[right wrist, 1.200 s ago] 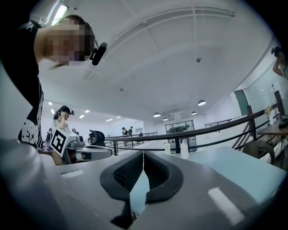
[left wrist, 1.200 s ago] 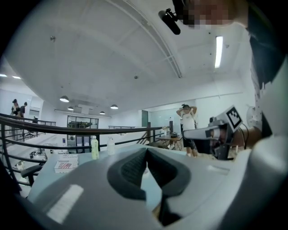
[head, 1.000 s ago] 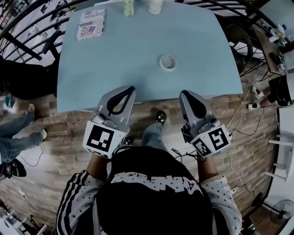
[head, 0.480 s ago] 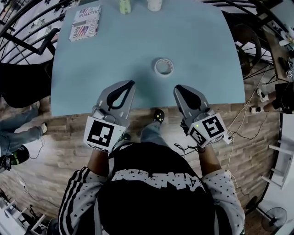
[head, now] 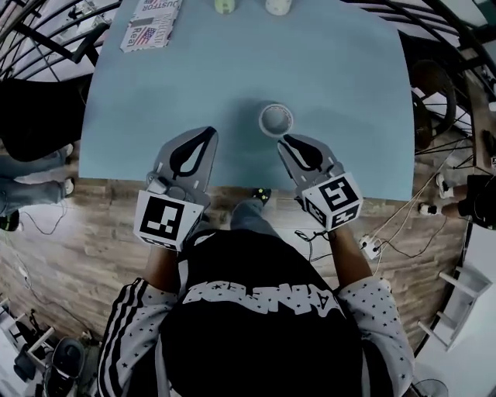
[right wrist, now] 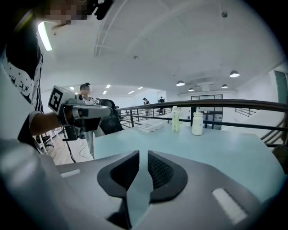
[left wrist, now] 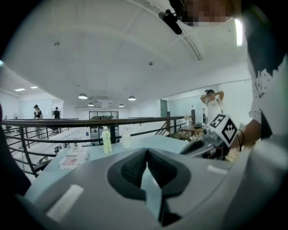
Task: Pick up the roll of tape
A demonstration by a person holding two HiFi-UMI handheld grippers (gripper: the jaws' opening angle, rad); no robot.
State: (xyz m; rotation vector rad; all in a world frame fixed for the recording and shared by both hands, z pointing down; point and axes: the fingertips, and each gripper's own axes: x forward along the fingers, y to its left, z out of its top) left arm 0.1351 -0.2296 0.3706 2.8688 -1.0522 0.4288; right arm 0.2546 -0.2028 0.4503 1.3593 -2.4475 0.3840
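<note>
the roll of tape lies flat on the pale blue desk, hole upward, a little in from the desk's near edge. nothing touches it.

the right gripper points at the roll of tape from the near side, its tips just short of the roll's near rim and slightly to the right of its middle. its jaws have just been opening. in the right gripper view they stand a narrow slit apart, with only bare desk showing through the gap and nothing between the pads. the roll itself does not show in that view.

the left gripper hovers over the desk to the left of the roll of tape and a little nearer the person, well clear of it. in the left gripper view its tips are pressed together, empty.

far beyond the roll of tape, at the desk's back edge, stand a greenish bottle and a white bottle side by side. a printed packet lies toward the back left corner, well apart from the roll. both gripper views show the two bottles upright in front of a dark railing.

nearer than the roll of tape, past the desk's edge, is wooden floor and the person's dark top.
</note>
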